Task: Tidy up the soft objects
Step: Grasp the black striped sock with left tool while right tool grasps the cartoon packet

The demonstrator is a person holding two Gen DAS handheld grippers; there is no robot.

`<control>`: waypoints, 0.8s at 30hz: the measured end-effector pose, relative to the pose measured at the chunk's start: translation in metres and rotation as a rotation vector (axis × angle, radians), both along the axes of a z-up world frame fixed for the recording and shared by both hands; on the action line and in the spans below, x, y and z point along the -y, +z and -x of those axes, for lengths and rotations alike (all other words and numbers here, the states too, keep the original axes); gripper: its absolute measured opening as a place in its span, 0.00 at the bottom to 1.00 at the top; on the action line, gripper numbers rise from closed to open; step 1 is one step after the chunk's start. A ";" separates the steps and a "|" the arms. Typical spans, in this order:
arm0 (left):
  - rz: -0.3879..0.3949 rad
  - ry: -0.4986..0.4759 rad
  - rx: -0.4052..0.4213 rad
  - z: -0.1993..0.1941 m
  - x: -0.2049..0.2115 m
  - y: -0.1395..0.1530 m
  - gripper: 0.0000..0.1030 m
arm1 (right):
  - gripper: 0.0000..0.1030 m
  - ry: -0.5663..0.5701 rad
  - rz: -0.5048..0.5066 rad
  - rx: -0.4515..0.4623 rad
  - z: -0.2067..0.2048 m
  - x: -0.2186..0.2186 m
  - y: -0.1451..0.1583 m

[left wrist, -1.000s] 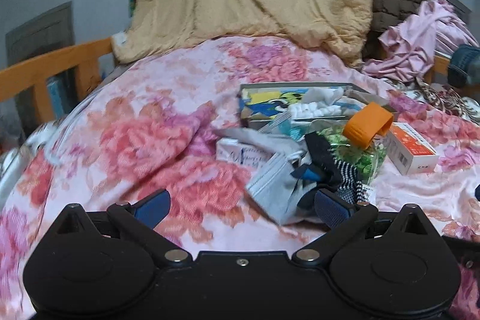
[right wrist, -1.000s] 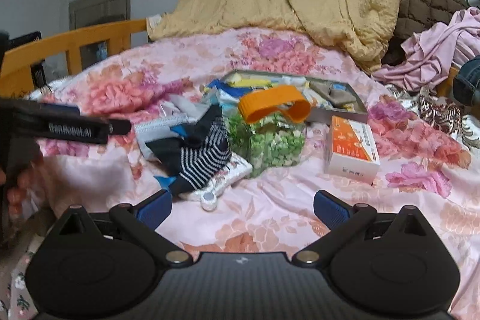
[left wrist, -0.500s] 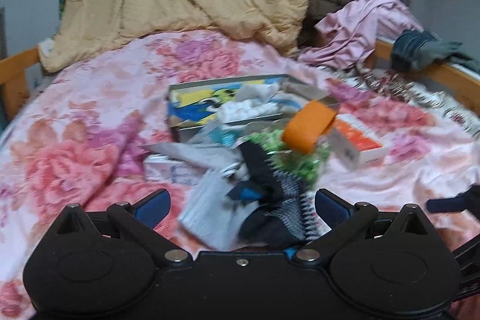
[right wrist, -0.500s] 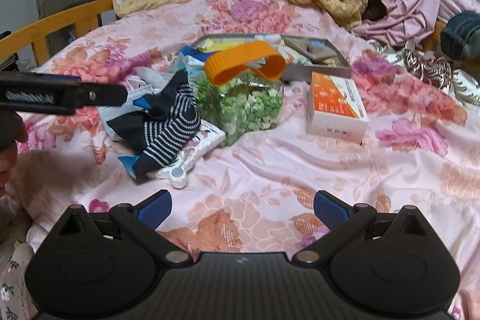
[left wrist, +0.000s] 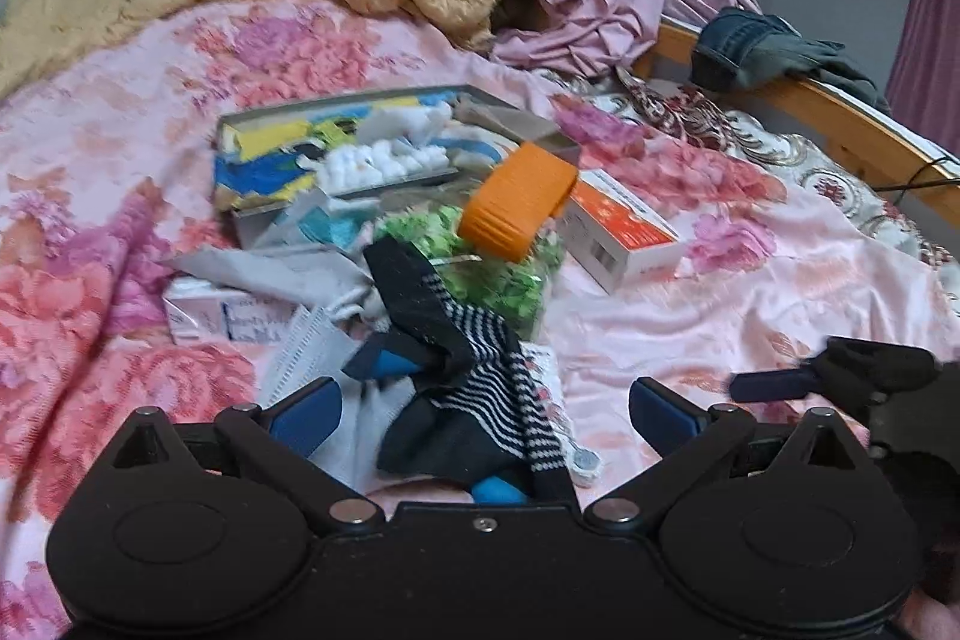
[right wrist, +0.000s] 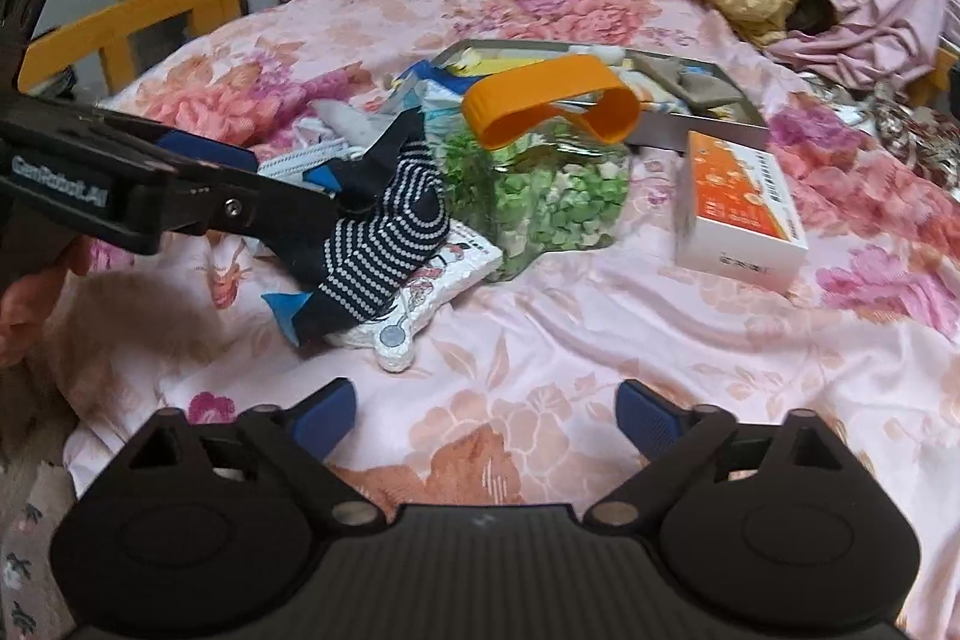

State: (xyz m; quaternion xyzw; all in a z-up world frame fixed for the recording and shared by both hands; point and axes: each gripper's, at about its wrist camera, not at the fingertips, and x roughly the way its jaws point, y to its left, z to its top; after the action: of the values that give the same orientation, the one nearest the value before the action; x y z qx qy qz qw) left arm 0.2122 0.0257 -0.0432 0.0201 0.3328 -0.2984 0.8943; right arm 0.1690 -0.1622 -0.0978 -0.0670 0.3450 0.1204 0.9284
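Reaching over the bed [right wrist: 660,340], the left tool [left wrist: 483,415] was held released with its jaws wide, and the striped sock [left wrist: 474,376] lay between them, not yet pinched; the pick-up of that sock was judged to be the step in hand. Closing on the sock's bunched middle and lifting it clear would be called for next. The right tool [right wrist: 486,415] was held just off to the side, its jaws closing over bare bedding with nothing between them. Just beyond the sock, a jar of green bits [right wrist: 552,196] with an orange lid [right wrist: 549,106] was seen, a face mask [left wrist: 300,346] under the sock's near side, an orange box [right wrist: 741,205] further right, and an open tray [left wrist: 336,148] behind; snagging the mask was judged the likely hindrance.
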 end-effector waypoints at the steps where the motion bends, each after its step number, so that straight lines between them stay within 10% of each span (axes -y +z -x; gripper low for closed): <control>1: 0.007 -0.006 -0.014 -0.001 0.000 0.000 0.96 | 0.88 0.018 0.015 0.009 -0.001 -0.003 0.000; 24: -0.190 -0.035 -0.039 -0.009 0.031 -0.023 0.51 | 0.63 0.206 0.072 0.015 -0.033 -0.025 -0.014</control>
State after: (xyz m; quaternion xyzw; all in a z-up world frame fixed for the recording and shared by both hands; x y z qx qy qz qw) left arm 0.2207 -0.0049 -0.0658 0.1048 0.3765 -0.2815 0.8764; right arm 0.2016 -0.1369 -0.1115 -0.1364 0.3335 0.2022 0.9107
